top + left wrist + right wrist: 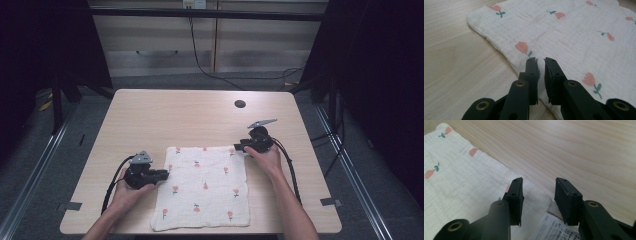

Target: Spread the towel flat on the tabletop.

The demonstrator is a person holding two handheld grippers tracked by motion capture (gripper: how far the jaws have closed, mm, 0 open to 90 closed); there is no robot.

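While I look down from the high view, the cloth (204, 187) lies flat on the near half of the table (150, 115), a white square with small pink flowers, its near edge close to the table's front. My left gripper (161, 175) sits at the cloth's left edge, and my right gripper (240, 147) is at its far right corner.

From the left gripper view, my jaws stand nearly together with a thin slit between them, low over the cloth (564, 37) just inside its edge. I see no fabric pinched between the pads, so I count them closed on nothing.

From the right gripper view, my jaws are apart, and the cloth's corner (534, 195) lies below the gap, with the care label (554, 227) poking out beneath it. The pads press on nothing.

I judge I am setting up to take the cloth by its edges, probably for a fold. Next, the right jaws need to drop onto that corner and close on it, and the left jaws must open and bite the edge before any lift.
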